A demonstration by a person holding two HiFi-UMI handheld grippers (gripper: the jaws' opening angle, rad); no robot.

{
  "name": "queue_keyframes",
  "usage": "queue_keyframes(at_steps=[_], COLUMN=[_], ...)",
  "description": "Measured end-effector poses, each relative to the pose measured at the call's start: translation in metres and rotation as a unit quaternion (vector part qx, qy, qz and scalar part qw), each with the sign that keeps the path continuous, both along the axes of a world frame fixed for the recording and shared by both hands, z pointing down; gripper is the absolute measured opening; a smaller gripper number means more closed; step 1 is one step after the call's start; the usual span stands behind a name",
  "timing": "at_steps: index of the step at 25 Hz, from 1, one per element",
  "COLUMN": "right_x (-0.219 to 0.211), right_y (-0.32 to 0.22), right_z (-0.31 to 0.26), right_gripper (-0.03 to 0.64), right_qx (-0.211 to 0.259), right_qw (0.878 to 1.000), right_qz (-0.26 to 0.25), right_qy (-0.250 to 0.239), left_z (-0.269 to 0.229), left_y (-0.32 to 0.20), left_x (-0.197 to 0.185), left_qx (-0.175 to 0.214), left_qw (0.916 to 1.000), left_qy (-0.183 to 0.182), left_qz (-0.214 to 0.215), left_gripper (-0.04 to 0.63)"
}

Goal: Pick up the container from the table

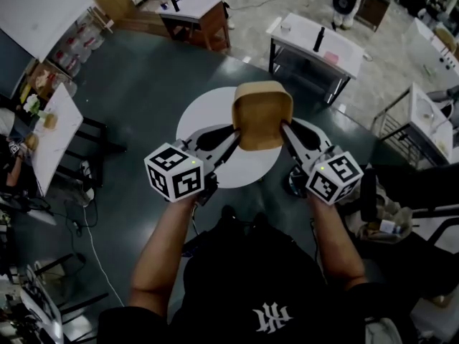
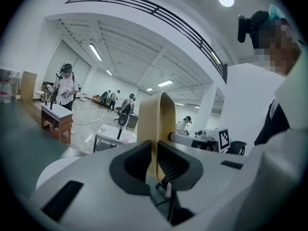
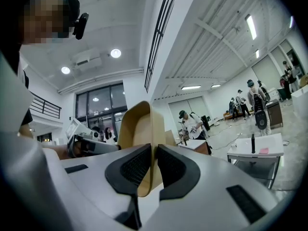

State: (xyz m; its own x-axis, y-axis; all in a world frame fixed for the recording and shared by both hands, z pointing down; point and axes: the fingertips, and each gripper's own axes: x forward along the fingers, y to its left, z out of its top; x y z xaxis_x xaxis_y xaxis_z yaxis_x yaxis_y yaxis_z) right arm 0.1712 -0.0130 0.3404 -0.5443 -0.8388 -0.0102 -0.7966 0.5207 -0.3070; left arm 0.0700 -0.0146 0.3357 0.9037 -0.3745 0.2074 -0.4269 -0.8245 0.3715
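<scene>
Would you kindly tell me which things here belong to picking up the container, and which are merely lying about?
Job in hand:
- container, lifted
- left gripper and right gripper, each shut on its wall
- round white table below

Lying about:
- white side table
- black upright object on it
- wooden desk

Camera inventory, as I read it from my station:

1. Head view: above the person's shoulders, facing steeply down, mid-range. I see the container (image 1: 262, 115) near 12 o'clock, the left gripper (image 1: 234, 135) at its 9 and the right gripper (image 1: 285, 129) at its 3.
2. Left gripper view: rides the tool, roughly level along its jaws, very close; the right gripper shows at 3 o'clock.
3. Right gripper view: likewise; the left gripper shows at 9 o'clock.

All three views share the container.
</scene>
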Motion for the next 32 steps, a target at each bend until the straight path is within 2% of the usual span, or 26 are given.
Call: queue_keyframes(at_steps=[13, 32], right_x=[-0.005, -0.054], right_y=[0.021, 0.022], right_z=[0.006, 0.007], right_gripper=[0.066, 0.064], right_qx=[-0.016, -0.015], right_qw=[1.000, 0.998], right_qz=[0.001, -0.012], right_qy=[0.027, 0.056], left_z=[0.009, 0.013], left_y=[0.019, 0.026], left_x=[-0.004, -0.053], left_qx=[-0.011, -0.009], left_qw=[0.9998, 0.9995], left_qy=[0.016, 0.031], left_qz=[0.011, 0.003], left_gripper=[0.041, 0.041])
